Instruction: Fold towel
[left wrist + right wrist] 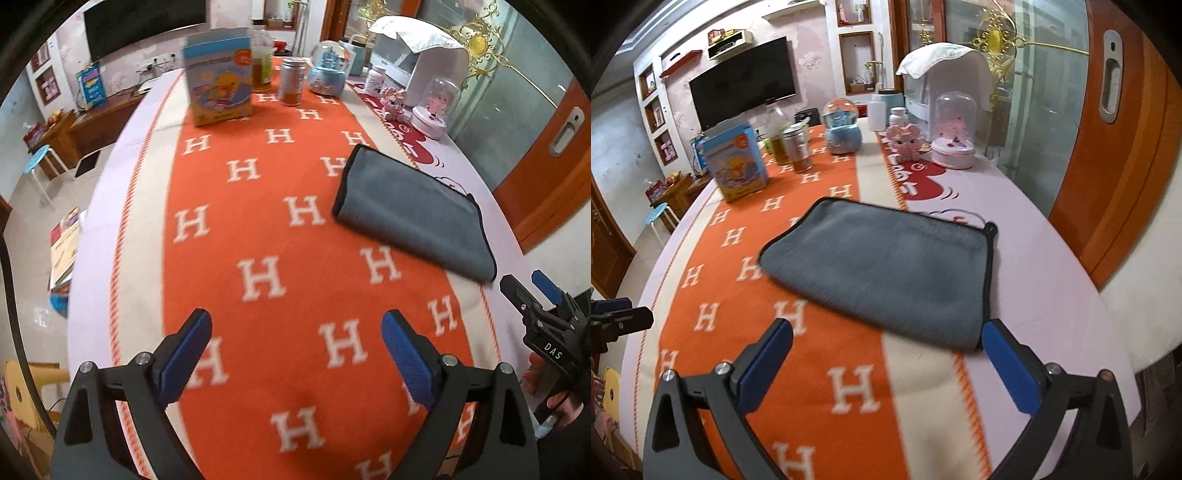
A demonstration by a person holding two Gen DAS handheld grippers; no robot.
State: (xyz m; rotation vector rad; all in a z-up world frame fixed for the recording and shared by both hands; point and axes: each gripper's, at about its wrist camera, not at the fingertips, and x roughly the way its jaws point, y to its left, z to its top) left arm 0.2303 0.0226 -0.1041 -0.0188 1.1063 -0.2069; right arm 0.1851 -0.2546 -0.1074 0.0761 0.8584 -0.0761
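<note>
The folded grey towel point(886, 273) lies flat just ahead of the right gripper point(886, 365), whose blue pads are spread wide, holding nothing. The left gripper point(295, 362) is likewise released, the towel point(413, 214) ahead to its right. Both views are motion-blurred, so the towel's layers are hard to make out.

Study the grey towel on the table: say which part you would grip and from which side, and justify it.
Grip the towel at its near right corner, coming in low from the near side. It lies flat, already folded, so only the hemmed edges offer a lip. That corner sits just ahead of the open right gripper, beside its right finger. The left gripper, also open, is farther off.
</note>
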